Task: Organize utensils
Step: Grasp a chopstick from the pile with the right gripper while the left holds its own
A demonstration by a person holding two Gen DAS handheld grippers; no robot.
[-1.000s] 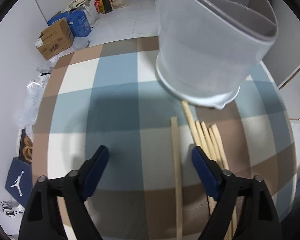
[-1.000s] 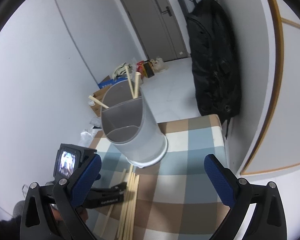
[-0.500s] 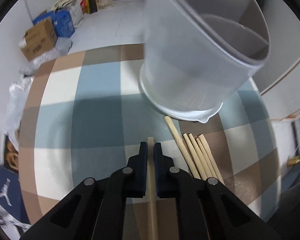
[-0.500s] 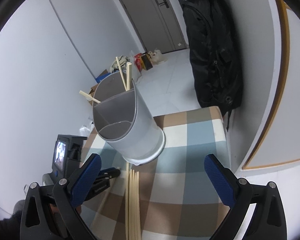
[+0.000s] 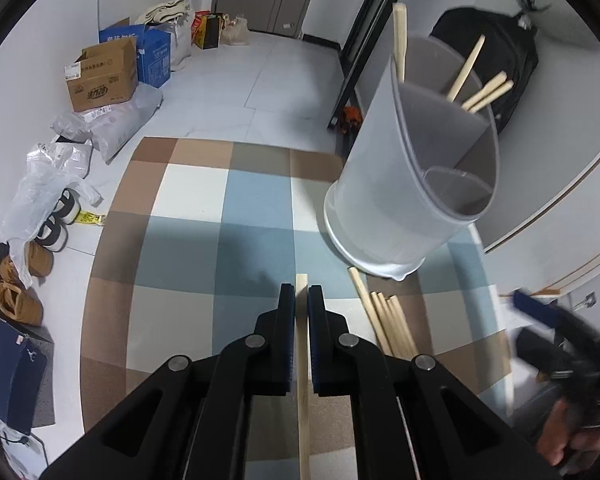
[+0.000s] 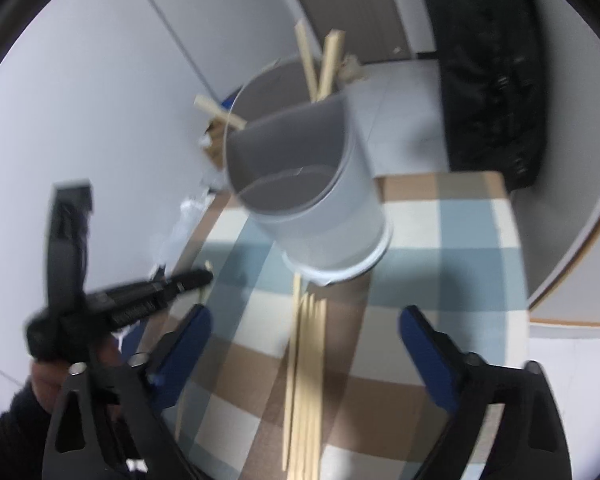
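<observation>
Left wrist view: the left gripper [image 5: 301, 300] sits at bottom centre, its jaws pinched tight on a single wooden chopstick [image 5: 302, 360]; the stick's long axis runs straight up the frame, its far tip poking just past the fingertips toward the grey utensil holder [image 5: 412, 184] at right of centre, its near end passing off the bottom edge; the checked tablecloth [image 5: 188, 208] fills the middle.

Right wrist view, blurred: the right gripper [image 6: 304, 320] spans the bottom with jaws wide but closing, nothing pressed between the pads; a bundle of loose chopsticks [image 6: 306, 364] lies on the cloth between them, pointing up the frame at the holder's base.

The step in hand looks like carrying one picked chopstick to the holder, where several chopsticks [image 5: 480, 80] already stand; the next move likely calls for tipping the stick upright over the rear compartment before release.
</observation>
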